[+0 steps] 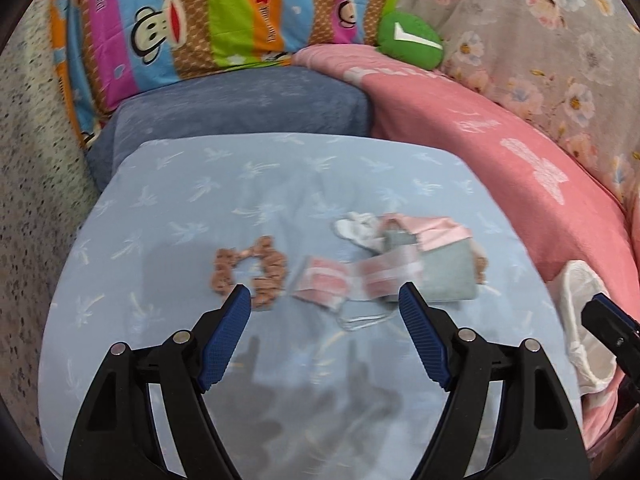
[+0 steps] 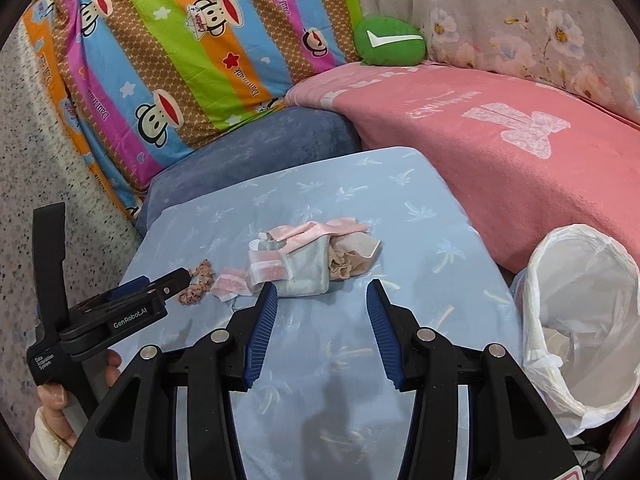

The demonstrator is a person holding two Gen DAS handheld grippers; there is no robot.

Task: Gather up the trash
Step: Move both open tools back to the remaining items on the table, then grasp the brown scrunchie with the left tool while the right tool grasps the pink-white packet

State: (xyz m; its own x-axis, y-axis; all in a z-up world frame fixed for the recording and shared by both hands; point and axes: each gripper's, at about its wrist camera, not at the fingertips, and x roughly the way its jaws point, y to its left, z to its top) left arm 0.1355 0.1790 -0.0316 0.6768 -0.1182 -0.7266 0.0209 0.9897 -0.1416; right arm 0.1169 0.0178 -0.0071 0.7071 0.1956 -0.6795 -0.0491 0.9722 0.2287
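I see a pale blue palm-print cushion (image 1: 280, 184) spread under both tools, with a folded pink fleece blanket (image 2: 500, 152) along its right edge and a striped monkey-print pillow (image 2: 180, 52) behind. White plastic-lined trash bin (image 2: 580, 320) stands at the cushion's right side, mouth open, some crumpled paper inside. My left gripper (image 1: 325, 300) hangs over the cushion's near half, fingers spread wide, nothing between them. My right gripper (image 2: 322, 294) likewise: fingers well apart, holding nothing. Trash sits mid-cushion: a heap of crumpled pink and grey-green wrappers (image 2: 308, 258), touching one another; a small pink and white packet (image 1: 322, 284) just left of the heap; a brown fabric scrunchie (image 1: 250, 268) beside that, just ahead of the left finger's tip. Left view is blurred
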